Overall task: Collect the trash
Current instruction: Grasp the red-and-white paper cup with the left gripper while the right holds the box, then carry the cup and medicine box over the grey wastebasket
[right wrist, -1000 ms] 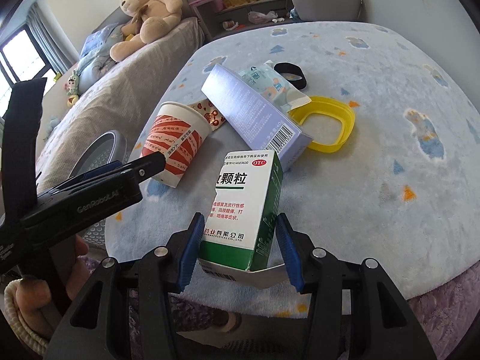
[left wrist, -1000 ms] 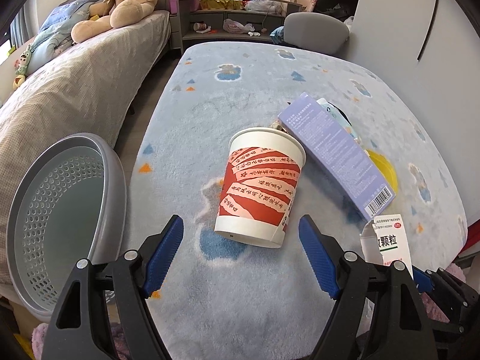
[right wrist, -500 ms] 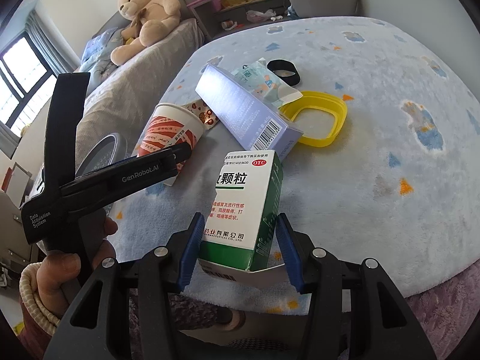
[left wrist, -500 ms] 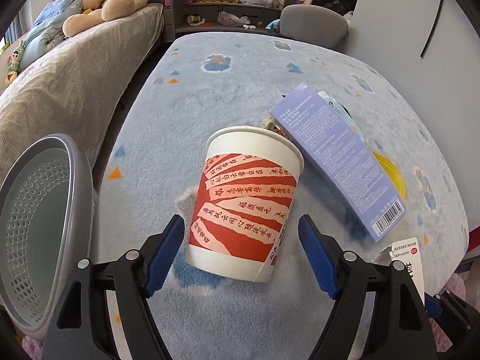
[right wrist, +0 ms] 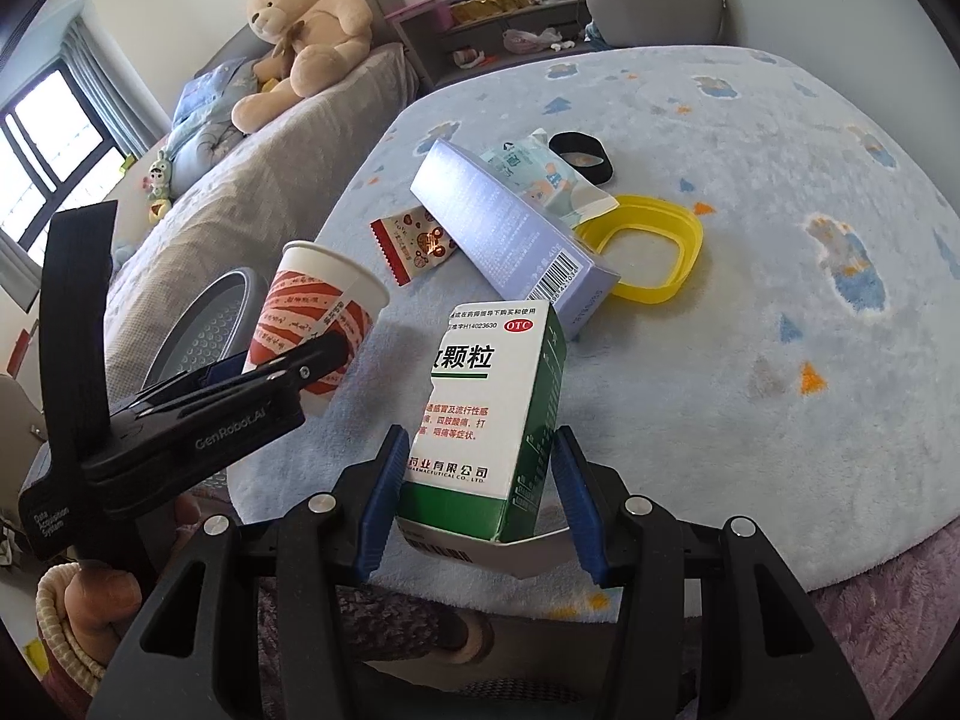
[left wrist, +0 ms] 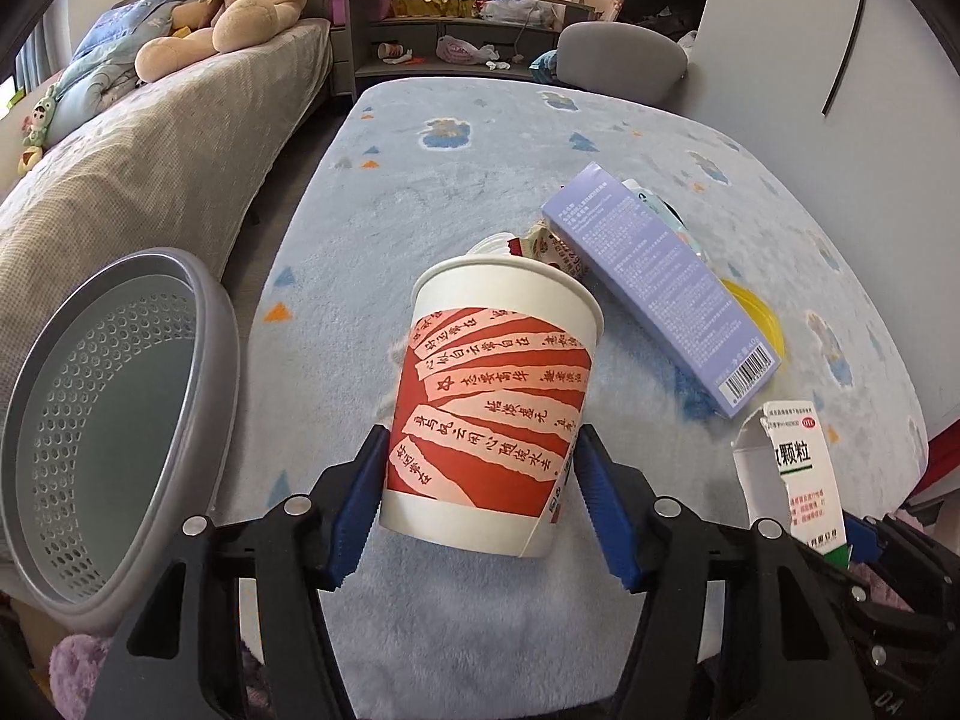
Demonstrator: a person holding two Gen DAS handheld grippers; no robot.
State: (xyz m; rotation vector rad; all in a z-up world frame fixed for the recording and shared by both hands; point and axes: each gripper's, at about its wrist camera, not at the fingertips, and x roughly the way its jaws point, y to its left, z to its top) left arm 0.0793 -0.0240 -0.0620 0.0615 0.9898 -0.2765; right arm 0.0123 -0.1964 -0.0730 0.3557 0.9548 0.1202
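The red-and-white paper cup point(left wrist: 492, 414) sits between the blue pads of the left gripper point(left wrist: 480, 492), clamped near its base and tilted slightly, its rim pointing away over the blue patterned rug point(left wrist: 420, 210); whether its base touches the rug cannot be told. The right gripper point(right wrist: 477, 480) pinches a green-and-white medicine box point(right wrist: 486, 414) by its lower sides, the box upright with its torn bottom flap hanging open below the pads. Only a slice of that box shows in the left wrist view, cut off by the gripper body. Beyond the cup lies a long lavender carton point(right wrist: 510, 228) resting tilted over a pale printed packet point(right wrist: 540, 180), most of which is hidden beneath it. A red snack wrapper point(right wrist: 414, 240) lies just beside the carton's near side, a yellow plastic ring point(right wrist: 654, 252) touches its barcode end, and a black band point(right wrist: 582, 156) lies near the packet. A grey perforated bin point(left wrist: 114, 420) stands left of the rug, close to the cup, its mouth tipped toward the camera and its lower edge out of frame. In the right wrist view the left gripper reaches in from the left at a shallow upward slant, with the person's hand point(right wrist: 102, 600) wrapped around its handle, partly cut off at the picture's edge.
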